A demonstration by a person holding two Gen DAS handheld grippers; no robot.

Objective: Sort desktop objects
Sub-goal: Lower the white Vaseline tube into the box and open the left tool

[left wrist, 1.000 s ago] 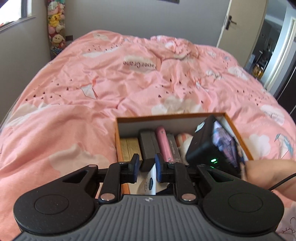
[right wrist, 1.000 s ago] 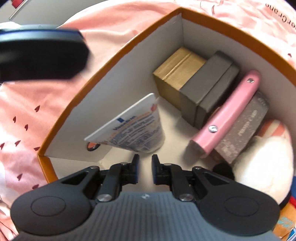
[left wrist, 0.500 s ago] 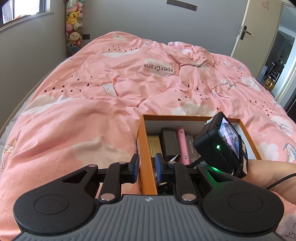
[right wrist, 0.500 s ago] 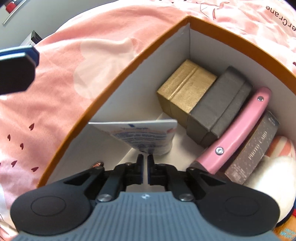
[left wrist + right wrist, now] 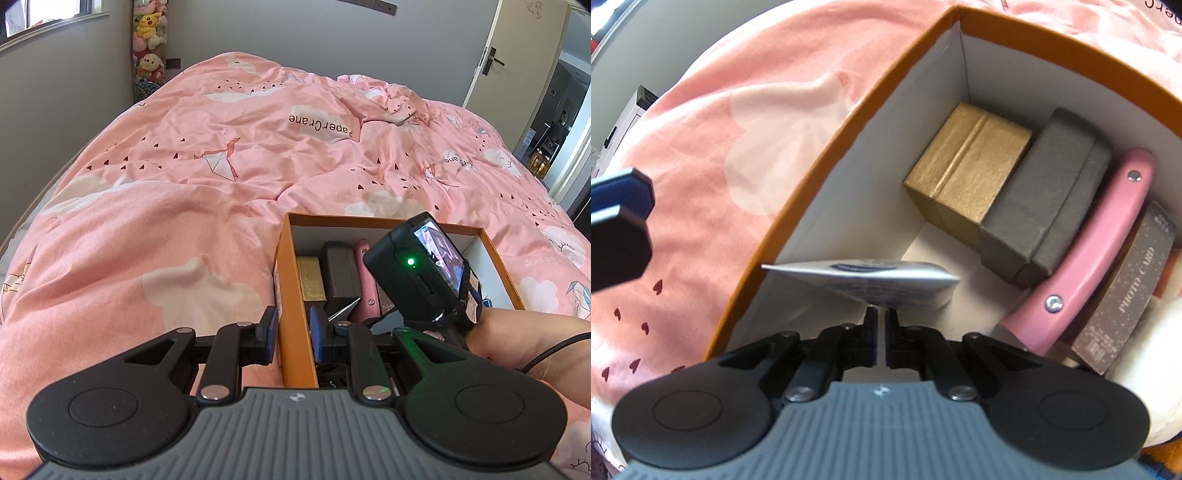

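An orange cardboard box (image 5: 295, 280) (image 5: 849, 122) with a white inside lies on the pink bedspread. In it are a gold box (image 5: 967, 173), a grey box (image 5: 1045, 195), a pink folding knife (image 5: 1097, 243) and a dark photo-card box (image 5: 1126, 291). My left gripper (image 5: 294, 332) is shut astride the box's left wall, one finger outside and one inside. My right gripper (image 5: 881, 321) is inside the box, shut on the lower end of a white printed tube (image 5: 864, 282). The tube stands up, its flat crimped end edge-on to the camera.
A hand (image 5: 524, 339) holds the right gripper's camera body (image 5: 424, 273) over the box. A white plush thing (image 5: 1160, 332) fills the box's right end. The bed (image 5: 184, 184) stretches ahead, with grey walls, a column of soft toys (image 5: 147, 37) and a door (image 5: 517, 74) beyond.
My left gripper moved left from over the box's inside to straddle its left wall. The right jaws closed on the tube, which turned from face-on to edge-on.
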